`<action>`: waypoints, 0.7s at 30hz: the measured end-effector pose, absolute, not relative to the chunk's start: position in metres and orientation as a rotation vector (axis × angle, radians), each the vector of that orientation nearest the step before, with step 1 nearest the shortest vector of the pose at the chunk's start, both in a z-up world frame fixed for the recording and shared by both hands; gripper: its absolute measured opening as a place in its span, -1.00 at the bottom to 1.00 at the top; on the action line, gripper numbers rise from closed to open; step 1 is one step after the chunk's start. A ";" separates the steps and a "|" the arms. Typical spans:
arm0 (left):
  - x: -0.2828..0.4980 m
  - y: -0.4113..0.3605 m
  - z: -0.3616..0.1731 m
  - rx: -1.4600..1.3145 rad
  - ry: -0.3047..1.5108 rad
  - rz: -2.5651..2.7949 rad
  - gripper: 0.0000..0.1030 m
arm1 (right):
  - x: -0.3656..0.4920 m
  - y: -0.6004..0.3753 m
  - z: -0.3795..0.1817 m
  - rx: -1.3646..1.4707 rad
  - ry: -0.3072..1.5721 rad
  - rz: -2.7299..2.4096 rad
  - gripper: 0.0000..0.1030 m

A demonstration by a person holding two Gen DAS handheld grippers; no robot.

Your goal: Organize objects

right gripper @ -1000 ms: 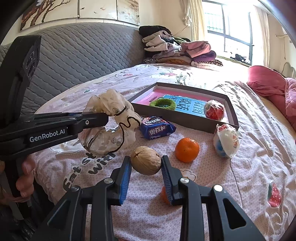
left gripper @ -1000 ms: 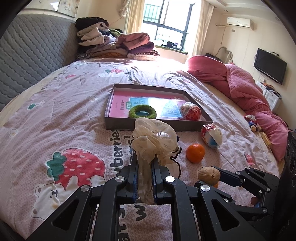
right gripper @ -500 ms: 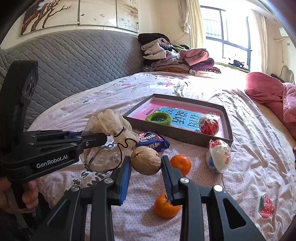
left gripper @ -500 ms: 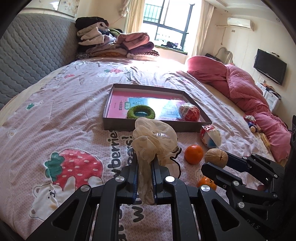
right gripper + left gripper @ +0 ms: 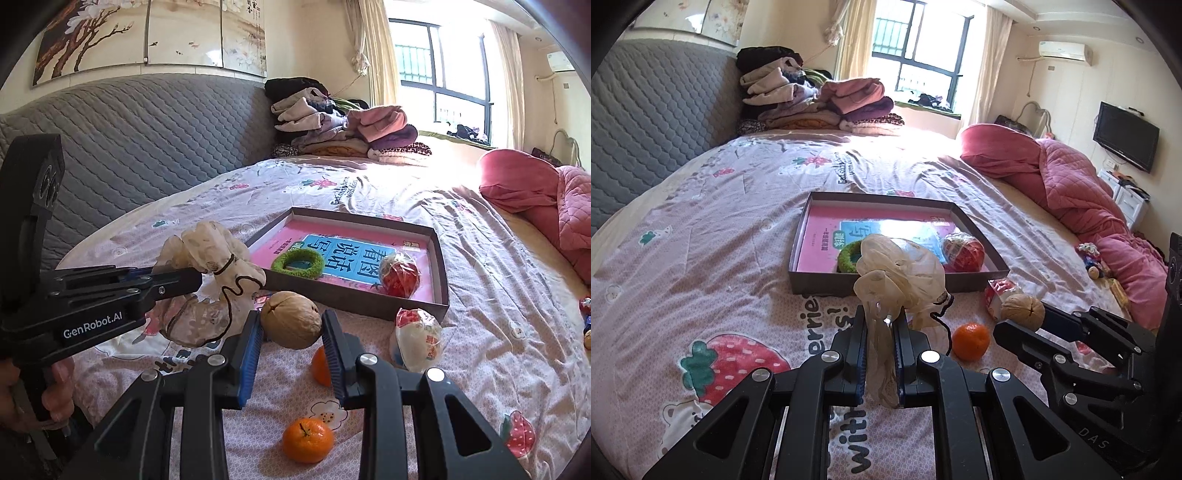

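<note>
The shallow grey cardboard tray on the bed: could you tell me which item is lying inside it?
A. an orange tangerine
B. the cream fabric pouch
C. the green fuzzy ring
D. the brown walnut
C: the green fuzzy ring lies on the pink book inside the shallow grey cardboard tray.

Background of the bedroom scene. A grey quilted headboard (image 5: 147,140) stood far ahead and left of the claw, a pile of folded clothes (image 5: 812,99) beyond it. A pink quilt (image 5: 1071,184) lay ahead right, below a wall television (image 5: 1126,136) and air conditioner (image 5: 1065,51).
</note>
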State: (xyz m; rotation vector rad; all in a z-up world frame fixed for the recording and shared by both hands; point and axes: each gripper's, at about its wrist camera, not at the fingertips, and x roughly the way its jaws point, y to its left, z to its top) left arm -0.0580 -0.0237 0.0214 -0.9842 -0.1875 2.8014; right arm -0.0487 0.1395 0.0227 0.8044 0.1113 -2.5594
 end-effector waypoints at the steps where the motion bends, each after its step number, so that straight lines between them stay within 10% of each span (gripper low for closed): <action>1: -0.060 -0.023 0.022 -0.984 -0.185 2.798 -0.77 | -0.051 0.140 0.024 0.804 0.110 -2.559 -0.36; 21: -0.098 -0.018 0.025 -0.992 -0.150 2.803 -0.77 | -0.098 0.150 0.031 0.801 0.067 -2.573 -0.36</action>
